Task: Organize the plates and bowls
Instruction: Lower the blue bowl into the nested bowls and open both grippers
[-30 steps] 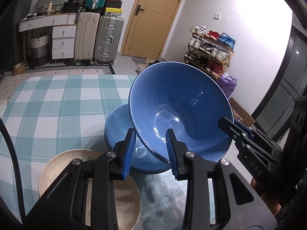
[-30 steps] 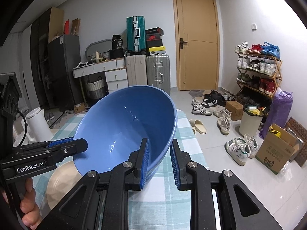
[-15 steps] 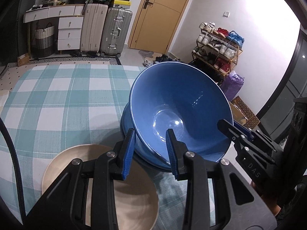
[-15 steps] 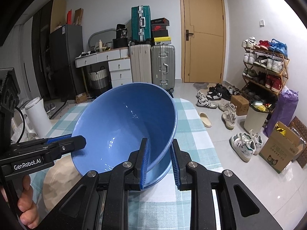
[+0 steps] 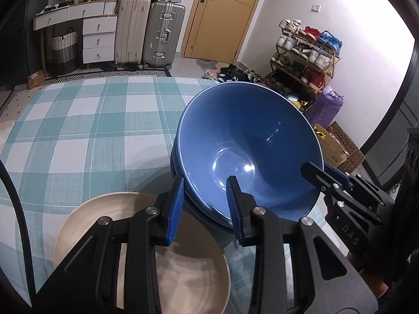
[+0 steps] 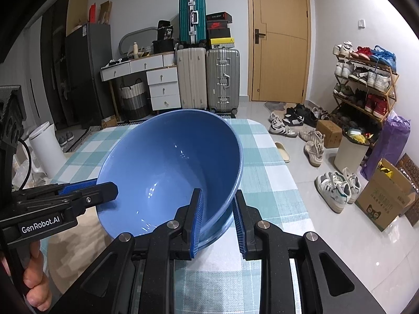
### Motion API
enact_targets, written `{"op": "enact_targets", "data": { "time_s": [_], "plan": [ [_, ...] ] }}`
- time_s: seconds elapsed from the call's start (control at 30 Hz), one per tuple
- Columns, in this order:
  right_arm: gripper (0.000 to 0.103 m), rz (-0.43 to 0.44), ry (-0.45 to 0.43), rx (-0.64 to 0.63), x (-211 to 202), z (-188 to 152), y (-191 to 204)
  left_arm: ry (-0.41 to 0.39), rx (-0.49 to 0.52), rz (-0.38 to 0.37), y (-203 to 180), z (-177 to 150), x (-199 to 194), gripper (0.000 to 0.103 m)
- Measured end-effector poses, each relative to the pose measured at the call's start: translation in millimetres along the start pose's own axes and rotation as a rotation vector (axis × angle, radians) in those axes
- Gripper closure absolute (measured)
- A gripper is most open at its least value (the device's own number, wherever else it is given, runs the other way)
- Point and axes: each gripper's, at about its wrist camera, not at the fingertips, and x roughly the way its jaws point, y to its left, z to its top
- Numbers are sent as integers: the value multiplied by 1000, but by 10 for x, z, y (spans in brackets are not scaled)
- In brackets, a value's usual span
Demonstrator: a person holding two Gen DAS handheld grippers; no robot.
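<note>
A blue bowl (image 5: 248,144) tilts inside a second blue bowl (image 5: 193,204) on the checked tablecloth; it also fills the middle of the right wrist view (image 6: 170,170). My left gripper (image 5: 205,206) straddles the near rims of both bowls, its jaws wider than the rims and not pressing. My right gripper (image 6: 217,219) straddles the upper bowl's rim on the other side, with a gap at the outer jaw. A beige plate (image 5: 146,256) lies under my left gripper.
The table edge (image 6: 290,183) runs close to the right of the bowls, with floor, shoes and boxes beyond. Suitcases (image 5: 162,34), drawers and a door stand past the far end of the table.
The upper blue bowl has come down into the lower blue bowl and now rests in it. Both grippers moved down with it, and the right gripper's jaws have opened slightly.
</note>
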Motion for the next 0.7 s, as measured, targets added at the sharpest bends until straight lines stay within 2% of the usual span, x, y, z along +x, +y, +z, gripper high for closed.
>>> {"op": "enact_targets", "data": {
  "time_s": [0.7],
  "plan": [
    [79, 5, 40, -3, 204, -66, -75, 25, 36, 47, -5, -7, 218, 74]
  ]
}}
